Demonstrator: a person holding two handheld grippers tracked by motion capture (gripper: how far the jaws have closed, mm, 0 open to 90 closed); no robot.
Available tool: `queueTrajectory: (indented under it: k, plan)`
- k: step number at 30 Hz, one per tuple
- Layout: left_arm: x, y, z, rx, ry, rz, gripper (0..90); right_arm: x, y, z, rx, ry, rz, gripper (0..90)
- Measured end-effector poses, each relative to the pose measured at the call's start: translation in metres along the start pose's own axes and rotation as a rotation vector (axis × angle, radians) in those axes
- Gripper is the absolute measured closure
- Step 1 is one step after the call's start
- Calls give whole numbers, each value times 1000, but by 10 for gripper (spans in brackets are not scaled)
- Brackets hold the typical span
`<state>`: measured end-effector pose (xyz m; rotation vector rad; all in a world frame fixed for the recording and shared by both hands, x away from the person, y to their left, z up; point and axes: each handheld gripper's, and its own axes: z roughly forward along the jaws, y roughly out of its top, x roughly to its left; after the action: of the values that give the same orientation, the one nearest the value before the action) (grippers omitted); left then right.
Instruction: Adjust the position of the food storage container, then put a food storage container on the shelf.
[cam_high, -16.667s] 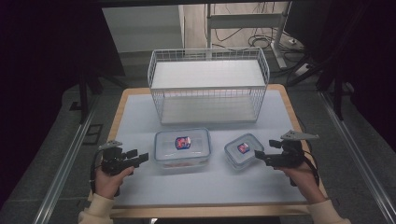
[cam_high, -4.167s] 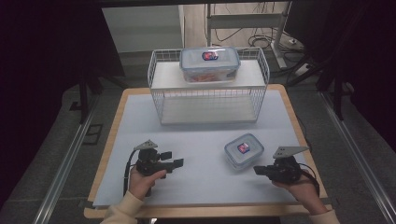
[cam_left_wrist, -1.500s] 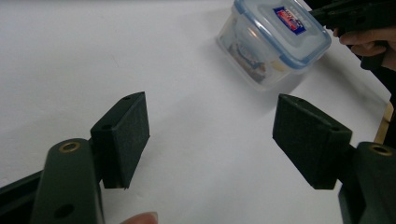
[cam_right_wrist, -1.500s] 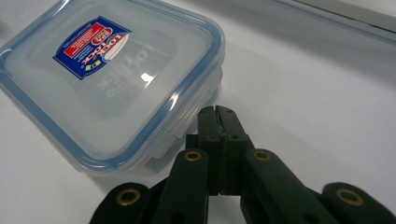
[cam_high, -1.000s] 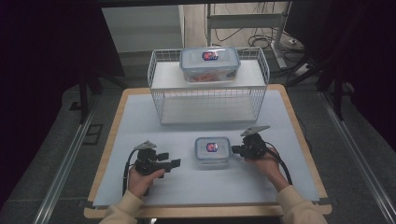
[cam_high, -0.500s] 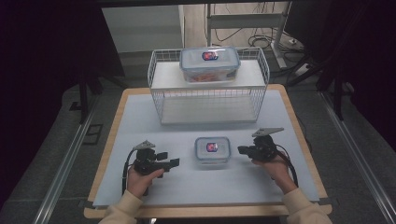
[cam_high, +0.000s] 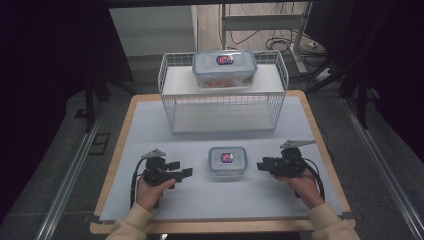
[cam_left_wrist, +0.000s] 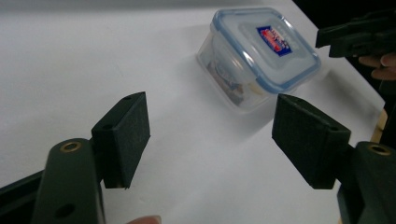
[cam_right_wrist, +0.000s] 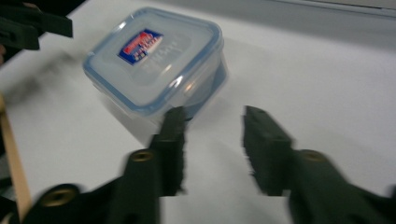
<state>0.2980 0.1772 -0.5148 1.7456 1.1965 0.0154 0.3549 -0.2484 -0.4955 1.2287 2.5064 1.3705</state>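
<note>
High view: small lidded container (cam_high: 227, 160) between left gripper (cam_high: 186, 169) and right gripper (cam_high: 262, 165), both parted, empty; right jaws just opening. At 12 o'clock, wire basket (cam_high: 170, 107) bears a larger container (cam_high: 225, 68).

A lab-style recording setup: a wooden-edged table (cam_high: 320, 145) under a white mat stands on grey floor between metal floor rails (cam_high: 65, 200), with loose cables (cam_high: 260, 37) at the frame's top and dark surroundings.

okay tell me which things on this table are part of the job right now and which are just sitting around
In the job:
small lidded container, on the mat between both grippers
right gripper, jaws just opened, nothing between them
left gripper, open

Just there:
large lidded container on top of the wire basket
white mat
</note>
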Motion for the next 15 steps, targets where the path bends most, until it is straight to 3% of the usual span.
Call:
queueTrajectory:
  k: [3, 7, 15]
  plan:
    - [-1, 3, 3, 1, -28, -26, 271, -1, 1, 0, -23, 39, 43, 431]
    - [-4, 7, 9, 12, -48, -38, 267, 0, 3, 1, -35, 52, 69, 337]
    - [-8, 18, 24, 43, -55, -45, 245, 5, 9, 6, -40, 75, 74, 269]
